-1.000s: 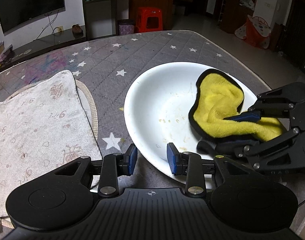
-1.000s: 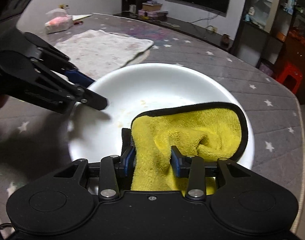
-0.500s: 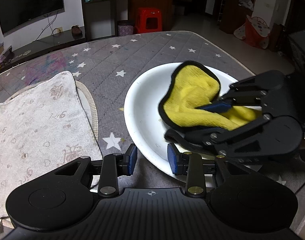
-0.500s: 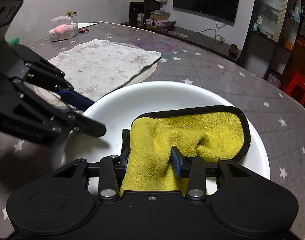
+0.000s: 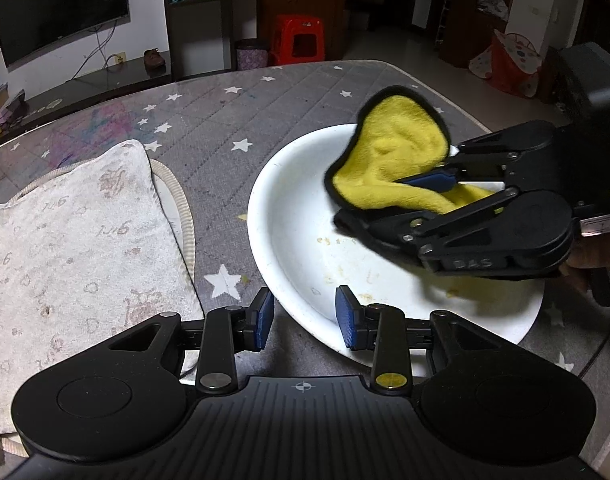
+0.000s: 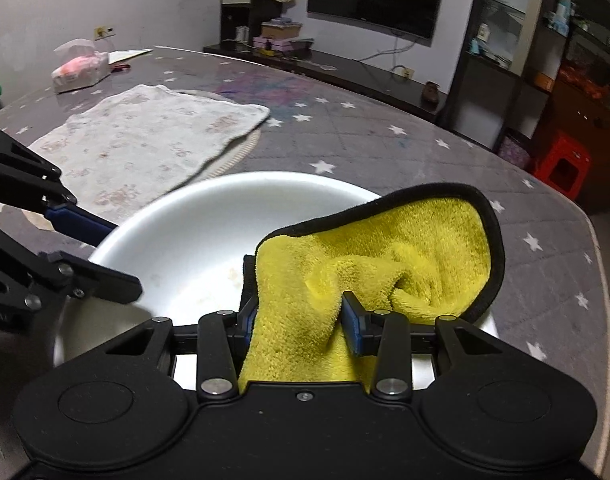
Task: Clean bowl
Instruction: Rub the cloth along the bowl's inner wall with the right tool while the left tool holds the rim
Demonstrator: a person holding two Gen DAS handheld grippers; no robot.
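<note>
From the left wrist camera, the left gripper (image 5: 305, 318) is straddling the near rim of the white bowl (image 5: 289, 240), one blue pad outside and one inside; whether the pads are actually pressing the rim I cannot tell. The bowl is sitting at about two o'clock on the grey star-patterned tablecloth (image 5: 209, 128), with crumbs and yellowish smears showing on its floor. At three o'clock the right gripper (image 5: 389, 196) is reaching in, clenching the yellow microfibre cloth (image 5: 389, 152), and its black frame is hiding the bowl's right half. A pale patterned towel (image 5: 73, 232) is lying at nine o'clock over a woven placemat (image 5: 181, 216), near the bowl but apart. A red stool (image 5: 299, 36) is standing at twelve o'clock beyond the table.

From the right wrist camera, the right gripper (image 6: 301, 312) is squeezing the cloth (image 6: 405, 248), which is filling the bowl's (image 6: 193, 236) right side and blocking its far rim. The left gripper (image 6: 101, 252) is meeting the rim at nine o'clock. A tissue pack (image 6: 79, 68) is resting at eleven o'clock.
</note>
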